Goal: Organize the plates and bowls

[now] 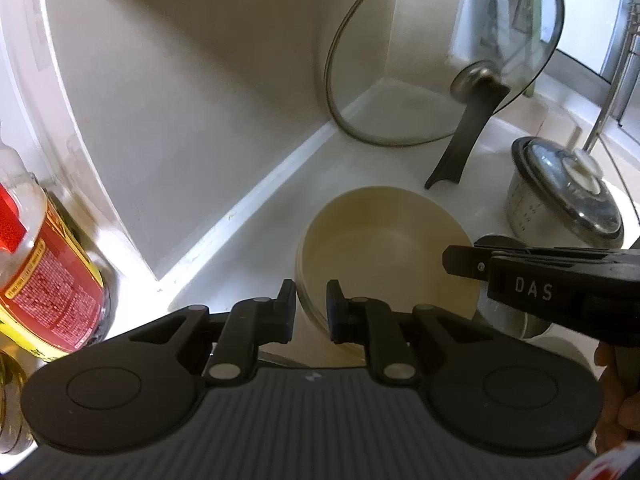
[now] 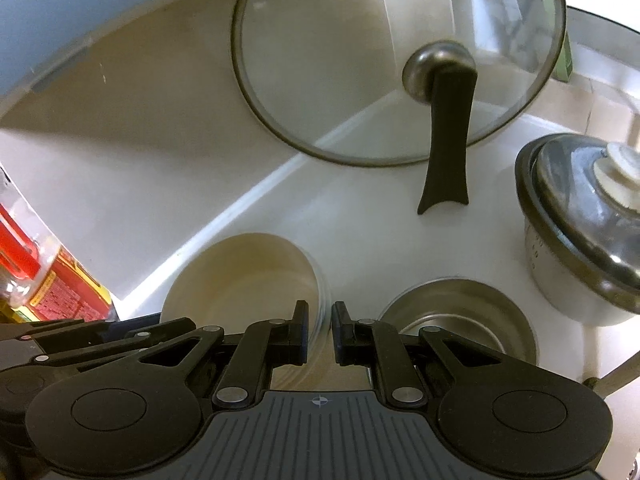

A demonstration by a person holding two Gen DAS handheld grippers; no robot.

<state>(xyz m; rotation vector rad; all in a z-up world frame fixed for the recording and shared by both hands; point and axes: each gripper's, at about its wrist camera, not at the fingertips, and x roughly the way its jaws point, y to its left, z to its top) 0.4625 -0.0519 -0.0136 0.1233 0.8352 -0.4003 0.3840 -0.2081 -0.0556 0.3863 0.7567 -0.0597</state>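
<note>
The left gripper (image 1: 311,308) pinches the near rim of the cream bowl stack (image 1: 384,248) at six o'clock; the right gripper (image 2: 320,334) clamps its opposite rim; a steel bowl (image 2: 460,312) sits just beside, toward three o'clock; a glass lid (image 2: 360,60) leans at twelve.

The white desk (image 2: 360,240) runs into a corner against pale walls. On it stands a stack of cream bowls (image 2: 240,280), with a steel bowl (image 2: 460,308) just beside it and a lidded steel pot (image 2: 580,240) further toward the right. A glass lid (image 2: 320,80) with a black handle stands tilted on its edge in the corner, and a red-labelled bottle (image 1: 44,272) stands at the left.
</note>
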